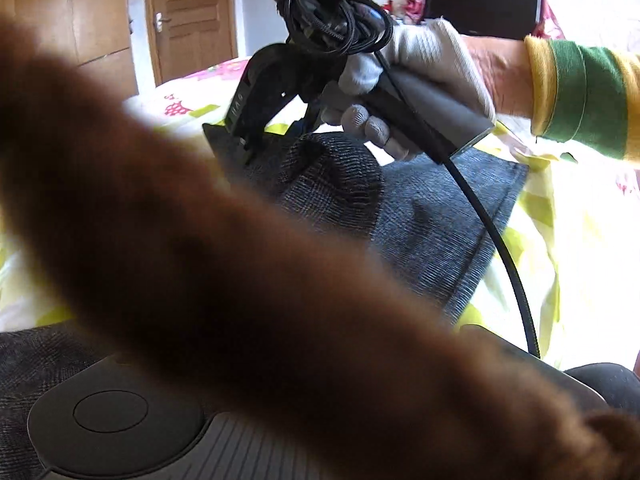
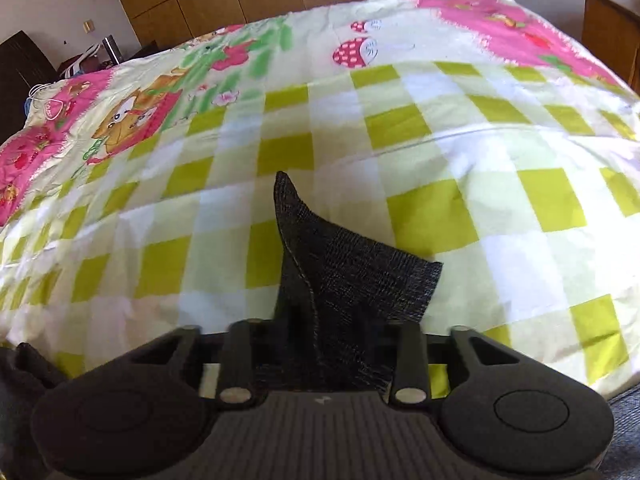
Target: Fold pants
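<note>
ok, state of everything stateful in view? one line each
right gripper: shut on the pants, fabric corner poking up past its fingers
left gripper: tips hidden behind a blurred brown object, cannot tell
pants: partly folded, lying on the bed, one edge lifted by the right gripper
bedspread: spread over the bed, lightly wrinkled
door: closed
cable: hanging loose from the right gripper, bundled on top

Lying spread over a bed covered by a yellow-green and white checked cotton sheet with pink strawberry print (image 2: 420,128): dark grey woven fabric pants (image 1: 440,216), partly lifted at one corner.
</note>
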Demonstrator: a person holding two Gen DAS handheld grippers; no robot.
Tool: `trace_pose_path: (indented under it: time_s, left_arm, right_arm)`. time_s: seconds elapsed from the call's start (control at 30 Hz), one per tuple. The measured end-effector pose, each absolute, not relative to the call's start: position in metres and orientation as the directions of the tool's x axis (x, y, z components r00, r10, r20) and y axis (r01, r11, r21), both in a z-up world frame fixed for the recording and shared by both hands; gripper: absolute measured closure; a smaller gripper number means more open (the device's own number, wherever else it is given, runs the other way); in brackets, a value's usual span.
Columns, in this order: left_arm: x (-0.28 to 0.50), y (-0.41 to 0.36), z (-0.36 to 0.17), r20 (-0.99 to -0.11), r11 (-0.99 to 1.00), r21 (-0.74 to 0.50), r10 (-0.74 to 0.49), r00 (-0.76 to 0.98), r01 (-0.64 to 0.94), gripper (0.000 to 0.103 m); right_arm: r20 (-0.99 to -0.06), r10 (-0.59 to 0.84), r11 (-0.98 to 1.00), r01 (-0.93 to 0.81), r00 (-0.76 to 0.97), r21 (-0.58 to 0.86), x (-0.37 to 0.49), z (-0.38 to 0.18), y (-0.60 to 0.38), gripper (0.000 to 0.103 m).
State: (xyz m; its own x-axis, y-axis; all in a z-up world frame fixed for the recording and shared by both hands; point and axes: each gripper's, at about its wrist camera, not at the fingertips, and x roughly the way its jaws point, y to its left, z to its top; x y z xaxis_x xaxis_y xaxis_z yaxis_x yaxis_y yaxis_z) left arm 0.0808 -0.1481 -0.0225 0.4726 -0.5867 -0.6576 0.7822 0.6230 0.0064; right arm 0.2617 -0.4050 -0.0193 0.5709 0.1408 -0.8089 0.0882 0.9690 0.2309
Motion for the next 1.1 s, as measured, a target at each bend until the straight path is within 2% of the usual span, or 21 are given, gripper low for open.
trace_pose_path:
  time_s: [0.1, 0.2, 0.37, 0.43, 0.5, 0.57, 0.63, 0.73, 0.83, 0.93, 1.1]
  left_arm:
    - [0.091, -0.147, -0.024, -0.665, 0.646, 0.006, -0.567, 0.486, 0.763, 0.057]
    - [0.093, -0.146, -0.017, -0.658, 0.664, 0.044, -0.543, 0.522, 0.747, 0.056]
    - [0.079, -0.143, 0.024, -0.542, 0.697, 0.119, -0.551, 0.634, 0.707, 0.058]
    - [0.069, -0.146, 0.041, -0.489, 0.695, 0.143, -0.569, 0.661, 0.705, 0.06]
    - [0.059, -0.153, 0.045, -0.481, 0.679, 0.137, -0.591, 0.648, 0.721, 0.059]
    - [0.051, -0.165, 0.035, -0.511, 0.646, 0.143, -0.601, 0.615, 0.75, 0.059]
    - [0.045, -0.181, 0.013, -0.575, 0.606, 0.149, -0.59, 0.567, 0.782, 0.059]
    - [0.037, -0.196, -0.014, -0.653, 0.558, 0.142, -0.568, 0.501, 0.818, 0.059]
    - [0.031, -0.205, -0.025, -0.675, 0.524, 0.192, -0.543, 0.499, 0.83, 0.058]
    - [0.032, -0.208, -0.026, -0.689, 0.506, 0.19, -0.541, 0.481, 0.841, 0.058]
    - [0.036, -0.215, -0.023, -0.69, 0.503, 0.197, -0.539, 0.483, 0.842, 0.058]
  right_arm:
    - [-0.759, 0.217, 0.939, 0.08, 0.614, 0.333, 0.253, -0.007, -0.407, 0.082]
    - [-0.639, 0.264, 0.892, 0.07, 0.722, 0.447, 0.227, 0.037, -0.425, 0.082]
    - [-0.28, 0.267, 0.742, -0.011, 0.922, 0.67, 0.141, 0.124, -0.486, 0.082]
    - [-0.199, 0.199, 0.705, 0.001, 0.96, 0.709, 0.093, 0.13, -0.509, 0.082]
    - [-0.251, 0.148, 0.675, 0.088, 0.956, 0.732, 0.059, 0.108, -0.526, 0.082]
    - [-0.37, 0.077, 0.661, 0.23, 0.926, 0.714, 0.032, 0.07, -0.54, 0.082]
    - [-0.495, 0.029, 0.603, 0.38, 0.869, 0.702, 0.012, 0.024, -0.557, 0.082]
    - [-0.601, 0.017, 0.496, 0.516, 0.799, 0.699, -0.011, -0.033, -0.574, 0.082]
    - [-0.603, 0.012, 0.486, 0.522, 0.798, 0.701, -0.019, -0.049, -0.576, 0.082]
    - [-0.586, 0.022, 0.493, 0.501, 0.81, 0.711, -0.012, -0.045, -0.583, 0.079]
    - [-0.609, 0.009, 0.566, 0.498, 0.793, 0.657, 0.0, -0.037, -0.582, 0.077]
